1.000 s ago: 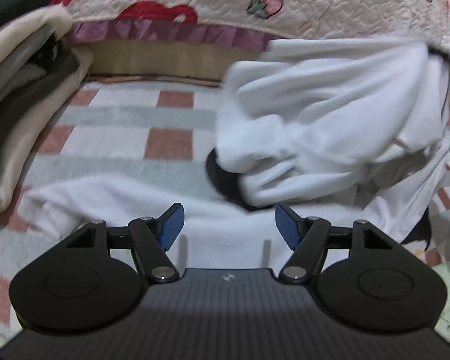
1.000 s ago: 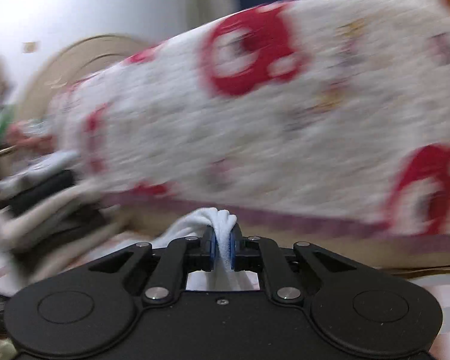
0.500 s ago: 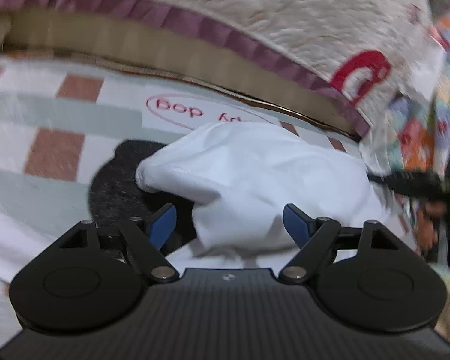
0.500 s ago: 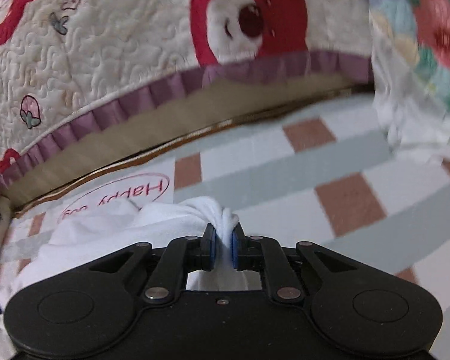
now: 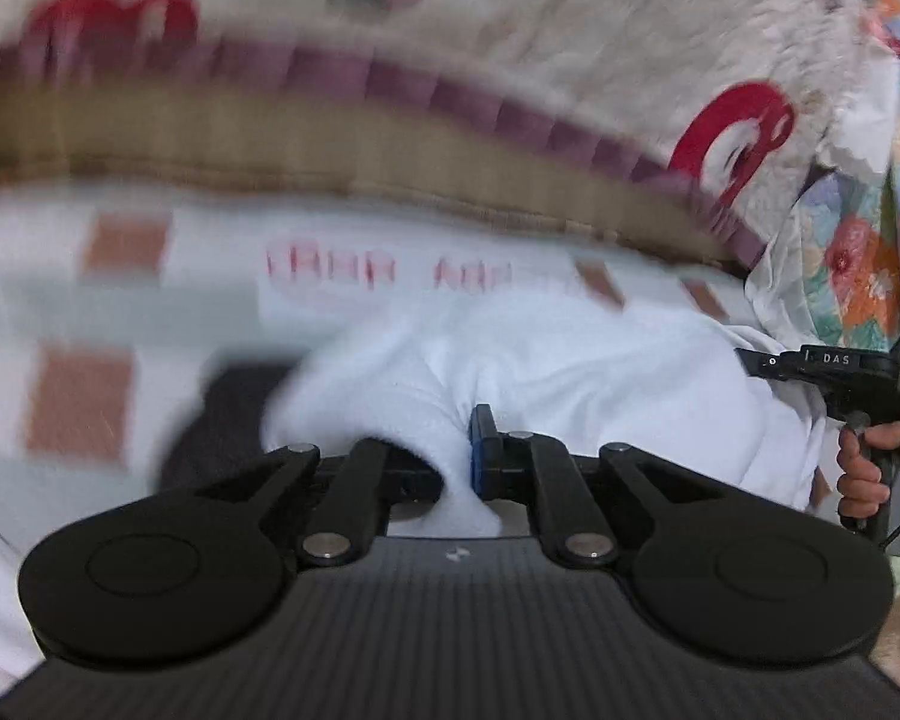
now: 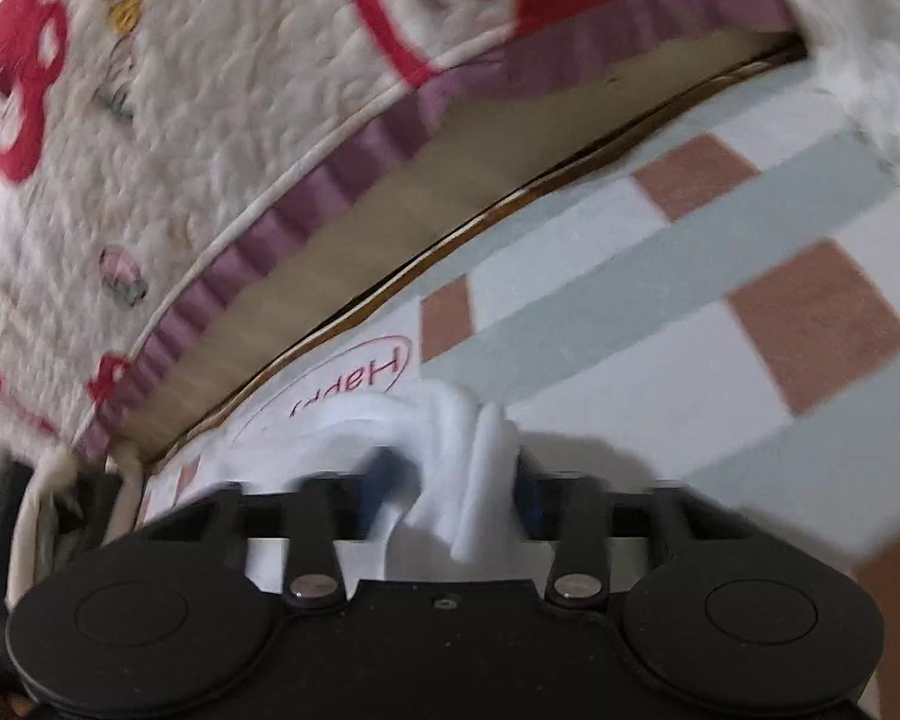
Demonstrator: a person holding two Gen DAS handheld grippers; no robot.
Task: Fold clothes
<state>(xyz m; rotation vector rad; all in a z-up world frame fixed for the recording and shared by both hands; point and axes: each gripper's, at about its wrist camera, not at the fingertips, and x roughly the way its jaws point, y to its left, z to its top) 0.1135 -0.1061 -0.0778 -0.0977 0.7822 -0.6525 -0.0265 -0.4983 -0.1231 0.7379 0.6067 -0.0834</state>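
left gripper (image 5: 459,459) pinched on soft white garment (image 5: 570,372) | right gripper (image 6: 450,492) parted, fleecy fold between fingers

The left tongs (image 5: 459,468) pinch a fold of the white garment (image 5: 570,372) on the checked mat (image 5: 78,396); the blurred dark patch (image 5: 222,414) beside it may be another cloth.

Home bedrm: quilted bear bedspread (image 6: 222,138), checked blanket (image 6: 720,276).

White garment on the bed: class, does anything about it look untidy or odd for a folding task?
Yes. The white garment lies bunched in a lump on the checked sheet, pinched by the left hand-held gripper, not flat.
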